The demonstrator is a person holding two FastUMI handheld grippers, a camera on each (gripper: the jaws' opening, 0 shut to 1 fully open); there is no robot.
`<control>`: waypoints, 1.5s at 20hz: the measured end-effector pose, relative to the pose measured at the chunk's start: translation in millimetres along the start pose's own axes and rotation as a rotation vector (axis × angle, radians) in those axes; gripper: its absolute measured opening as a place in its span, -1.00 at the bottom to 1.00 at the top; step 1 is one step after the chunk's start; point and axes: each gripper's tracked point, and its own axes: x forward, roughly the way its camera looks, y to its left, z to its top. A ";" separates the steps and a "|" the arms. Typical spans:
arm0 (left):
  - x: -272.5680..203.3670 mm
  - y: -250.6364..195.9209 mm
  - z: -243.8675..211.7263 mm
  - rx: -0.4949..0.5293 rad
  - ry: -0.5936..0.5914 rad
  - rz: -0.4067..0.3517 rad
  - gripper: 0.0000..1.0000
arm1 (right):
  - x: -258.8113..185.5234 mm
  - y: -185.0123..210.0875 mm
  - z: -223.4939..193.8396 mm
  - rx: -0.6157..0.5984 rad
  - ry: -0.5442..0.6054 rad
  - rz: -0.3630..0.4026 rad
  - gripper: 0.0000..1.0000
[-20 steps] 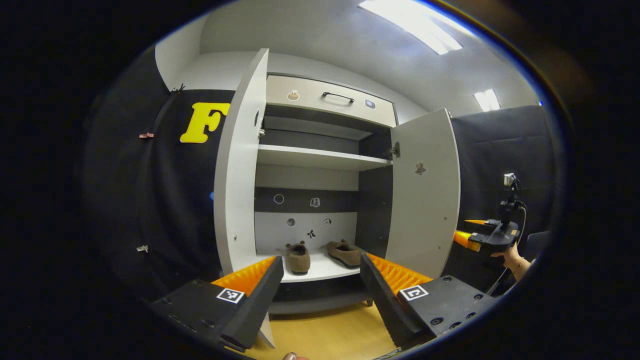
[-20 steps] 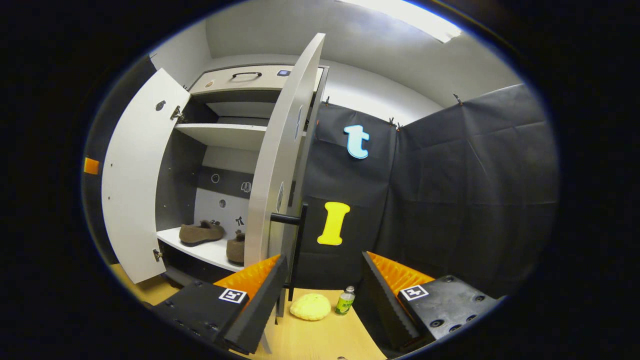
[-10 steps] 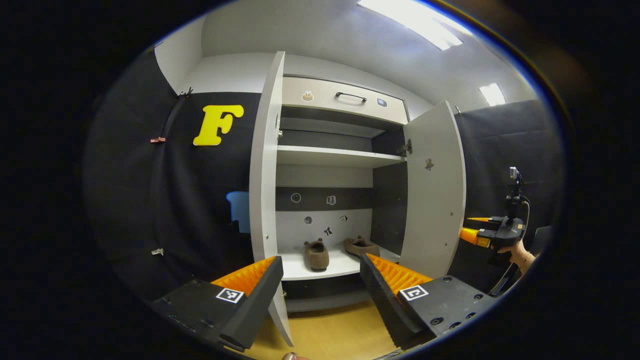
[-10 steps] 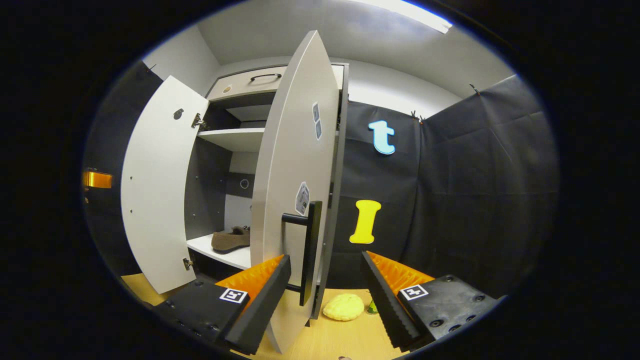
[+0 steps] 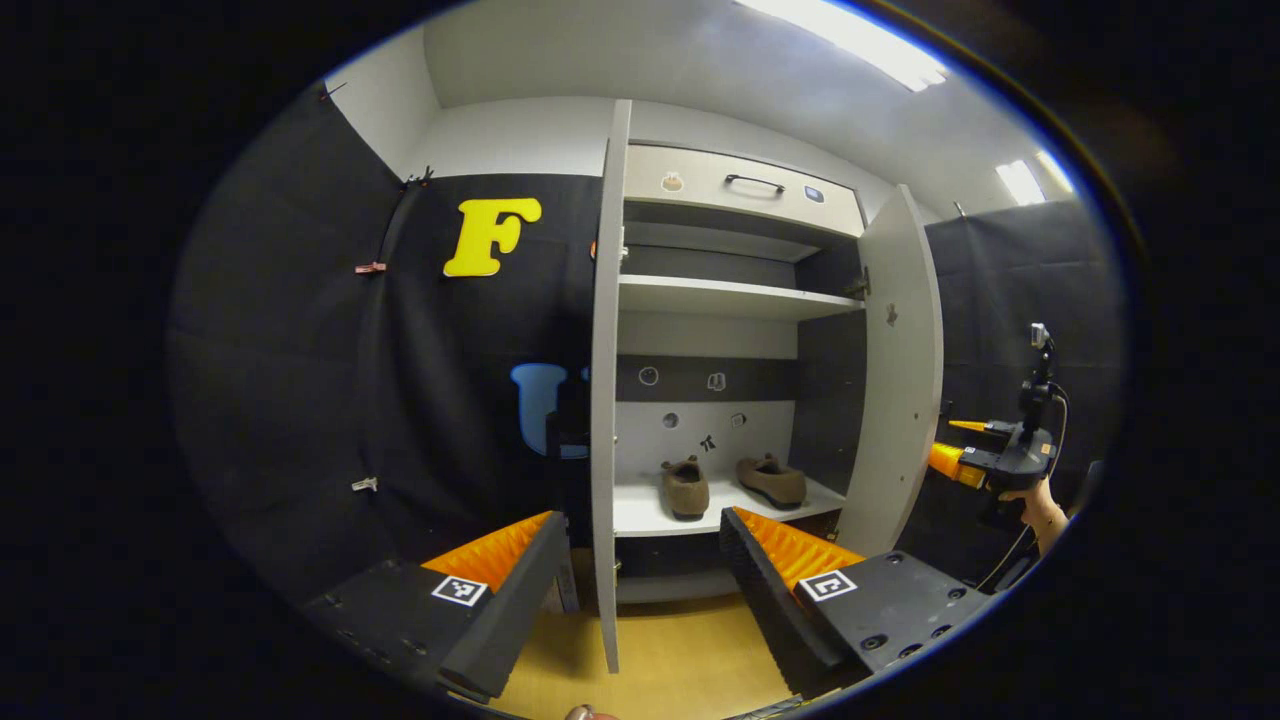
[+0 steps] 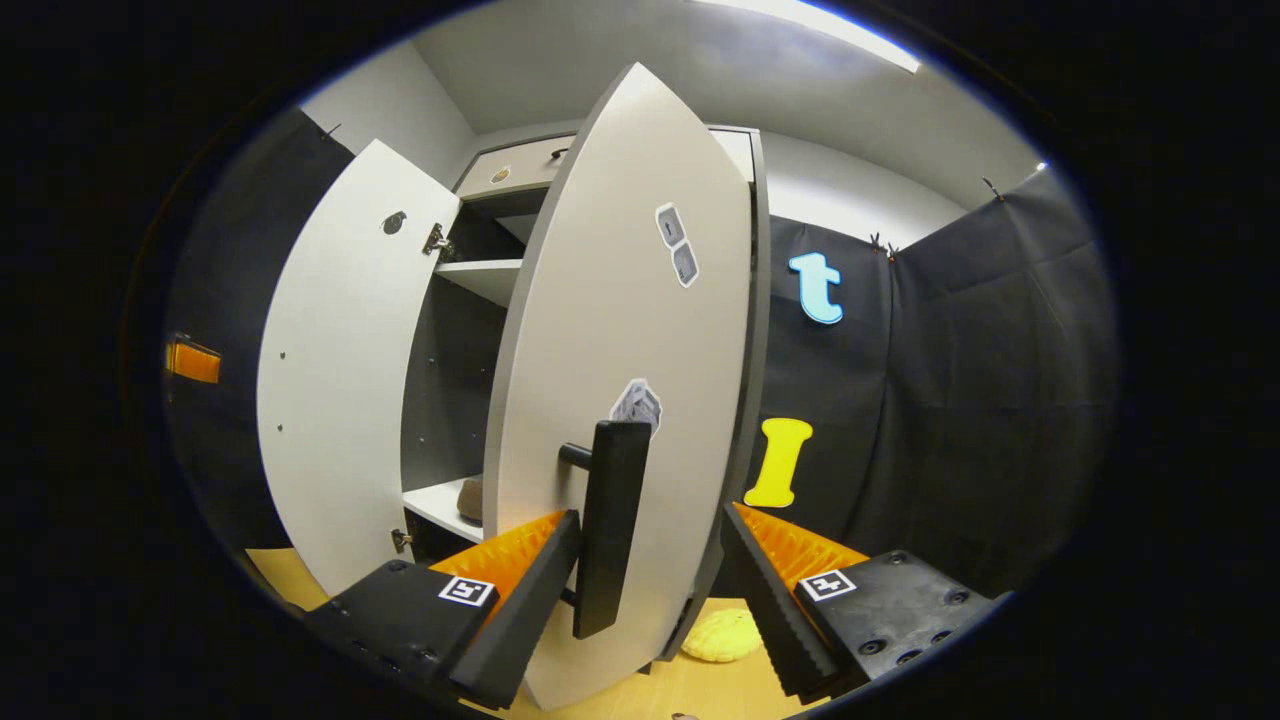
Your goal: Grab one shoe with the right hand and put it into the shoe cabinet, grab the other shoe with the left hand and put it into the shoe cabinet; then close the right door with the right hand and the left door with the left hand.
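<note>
Two brown shoes (image 5: 685, 488) (image 5: 772, 480) lie side by side on the shoe cabinet's lower white shelf (image 5: 640, 515). The left door (image 5: 605, 400) stands edge-on straight ahead of my left gripper (image 5: 640, 560), which is open and holds nothing. My right gripper (image 6: 650, 560) is open at the outer face of the right door (image 6: 620, 330). The door's black handle (image 6: 608, 530) sits between its fingers, close to the left one. One shoe's heel (image 6: 470, 497) peeks past that door. In the left gripper view my right gripper (image 5: 945, 445) is behind the right door (image 5: 895, 380), a hand (image 5: 1030, 500) holding it.
The cabinet has an upper shelf (image 5: 730, 297) and a top drawer with a black handle (image 5: 755, 182). A yellow soft object (image 6: 722, 635) lies on the wooden floor (image 5: 680, 660) beside the cabinet. Black cloth walls close in on both sides.
The right door has swung partway toward shut as my right gripper closed in on its handle. My left gripper has shifted so the left door now shows edge-on.
</note>
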 end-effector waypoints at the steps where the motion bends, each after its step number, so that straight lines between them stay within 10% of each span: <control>1: -3.6 4.4 -1.6 -0.011 0.003 0.015 0.94 | 6.8 8.1 -2.2 0.018 0.005 0.021 0.89; 12: 6.4 68.3 -4.3 -0.059 -0.038 0.147 0.91 | 82.2 73.9 -2.8 -0.050 -0.040 0.051 0.94; 30: 81.9 65.5 -2.3 -0.034 -0.031 -0.065 0.89 | 29.5 66.8 14.6 -0.058 -0.037 -0.006 0.95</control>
